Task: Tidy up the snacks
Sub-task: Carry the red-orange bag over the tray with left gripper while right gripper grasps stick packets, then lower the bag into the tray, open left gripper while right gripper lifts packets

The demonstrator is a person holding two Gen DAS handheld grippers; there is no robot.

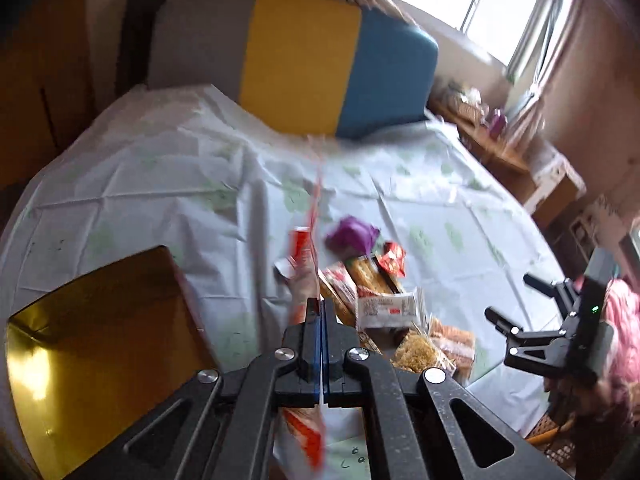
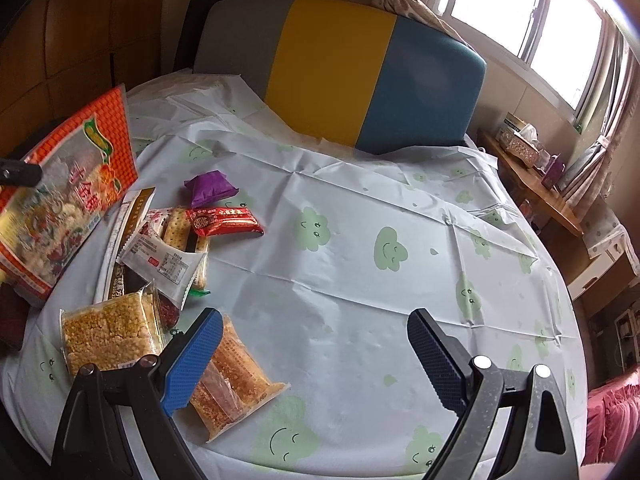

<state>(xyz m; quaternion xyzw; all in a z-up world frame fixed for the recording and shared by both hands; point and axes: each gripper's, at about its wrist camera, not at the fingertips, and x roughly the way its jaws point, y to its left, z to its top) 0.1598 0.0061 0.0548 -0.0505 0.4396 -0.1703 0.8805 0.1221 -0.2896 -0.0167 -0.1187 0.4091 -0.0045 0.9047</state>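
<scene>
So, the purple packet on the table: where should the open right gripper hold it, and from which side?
Grip the purple packet across its puffy middle, coming from above. It lies flat on the tablecloth, apart from the red wrapper, with free cloth on its far and right sides. The right gripper is open wide enough, probably.

We see our left gripper [image 1: 321,312] with fingers [image 1: 310,320] pinched on a red-and-white snack bag [image 1: 304,256] above the counter [image 1: 160,184], a gold box [image 1: 100,344] at left, the right gripper [image 1: 516,300] spread wide.
</scene>
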